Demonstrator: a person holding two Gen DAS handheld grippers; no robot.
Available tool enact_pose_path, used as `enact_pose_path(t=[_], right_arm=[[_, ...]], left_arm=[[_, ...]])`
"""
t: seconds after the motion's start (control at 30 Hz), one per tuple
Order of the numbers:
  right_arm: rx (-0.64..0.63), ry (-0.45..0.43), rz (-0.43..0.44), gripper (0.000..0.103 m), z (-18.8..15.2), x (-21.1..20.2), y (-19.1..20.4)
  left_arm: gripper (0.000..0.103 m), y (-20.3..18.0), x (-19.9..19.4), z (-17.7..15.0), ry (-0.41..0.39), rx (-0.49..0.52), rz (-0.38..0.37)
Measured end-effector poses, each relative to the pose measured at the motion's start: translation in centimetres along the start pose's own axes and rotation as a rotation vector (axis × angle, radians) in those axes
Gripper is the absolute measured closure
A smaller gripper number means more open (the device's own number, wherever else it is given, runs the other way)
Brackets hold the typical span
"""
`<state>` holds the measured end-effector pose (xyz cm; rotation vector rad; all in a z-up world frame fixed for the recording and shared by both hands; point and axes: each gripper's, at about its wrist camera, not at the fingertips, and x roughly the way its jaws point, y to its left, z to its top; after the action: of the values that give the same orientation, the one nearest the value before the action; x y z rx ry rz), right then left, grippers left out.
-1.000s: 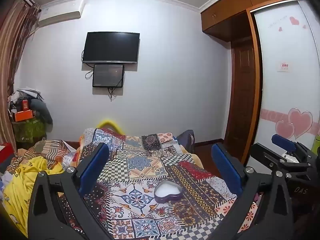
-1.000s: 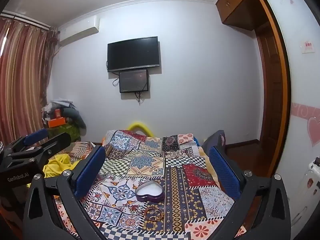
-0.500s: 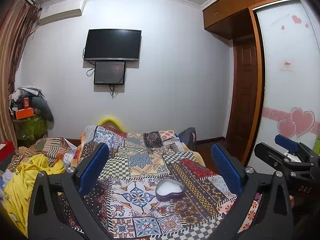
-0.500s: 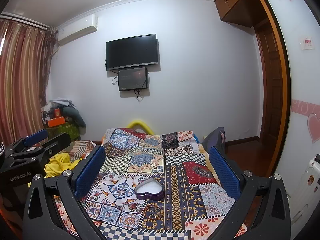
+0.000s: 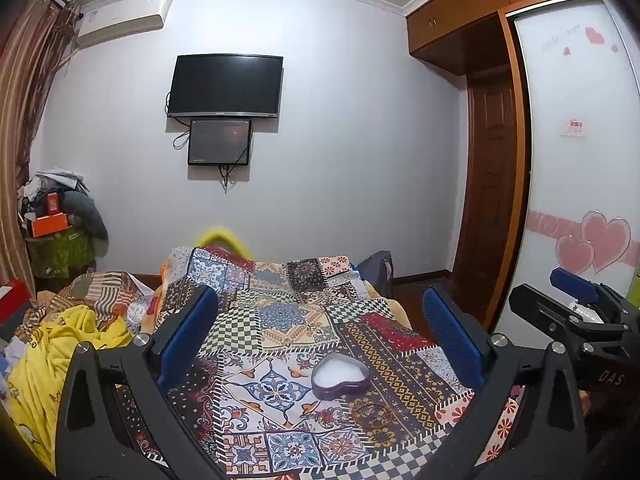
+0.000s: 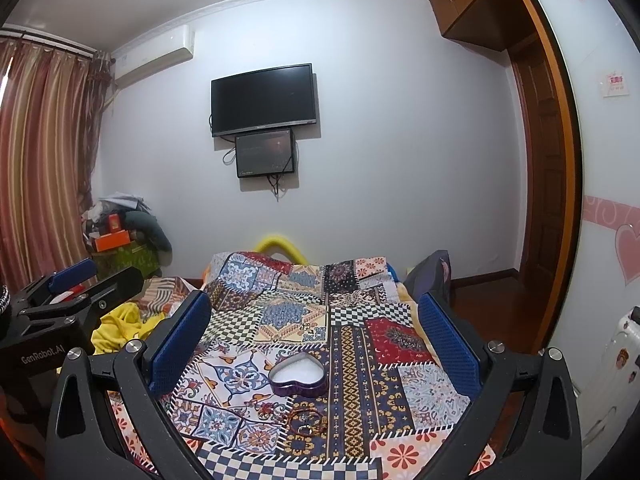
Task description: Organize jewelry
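Both grippers, left gripper (image 5: 320,340) and right gripper (image 6: 316,340), are held apart and empty above the bed (image 6: 384,384). Ahead between their fingers, a heart-shaped box (image 6: 298,374) is seen, with what may be bracelets (image 6: 306,420) nearer.

A patchwork quilt (image 5: 280,320) in checks, florals and medallions covers the bed, with a yellow garment (image 5: 48,360) crumpled at its left edge beside a striped cloth (image 5: 100,288). A curved yellow object (image 6: 280,242) shows at the far end of the bed. On the far wall hangs a black television (image 5: 225,86) — a smaller dark screen (image 5: 220,142) is mounted just below it, cables dangling. An air conditioner (image 5: 124,22) sits high on the wall near striped curtains (image 6: 44,152). In the left corner, an orange box (image 5: 49,225) tops a cluttered pile. To the right stand a brown wooden door (image 5: 486,200) and a white wardrobe panel with pink hearts (image 5: 592,246).
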<state>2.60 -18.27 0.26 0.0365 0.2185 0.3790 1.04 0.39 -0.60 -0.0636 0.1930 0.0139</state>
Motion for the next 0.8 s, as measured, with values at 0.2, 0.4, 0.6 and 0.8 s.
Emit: enact_pose_path(t=[0.2, 0.4, 0.6, 0.8], right_arm=[[0.000, 0.002, 0.001, 0.000, 0.09, 0.01, 0.04], [0.000, 0.004, 0.001, 0.000, 0.20, 0.02, 0.21], [0.000, 0.003, 0.001, 0.000, 0.19, 0.02, 0.23], [0.001, 0.006, 0.002, 0.000, 0.23, 0.02, 0.28]], left_arm=[[0.000, -0.09, 0.12, -0.05, -0.005, 0.004, 0.007], [0.000, -0.38, 0.17, -0.25, -0.011, 0.012, 0.015], [0.000, -0.29, 0.13, -0.28, -0.008, 0.010, 0.008], [0.000, -0.04, -0.03, -0.15, -0.009, 0.002, 0.007]])
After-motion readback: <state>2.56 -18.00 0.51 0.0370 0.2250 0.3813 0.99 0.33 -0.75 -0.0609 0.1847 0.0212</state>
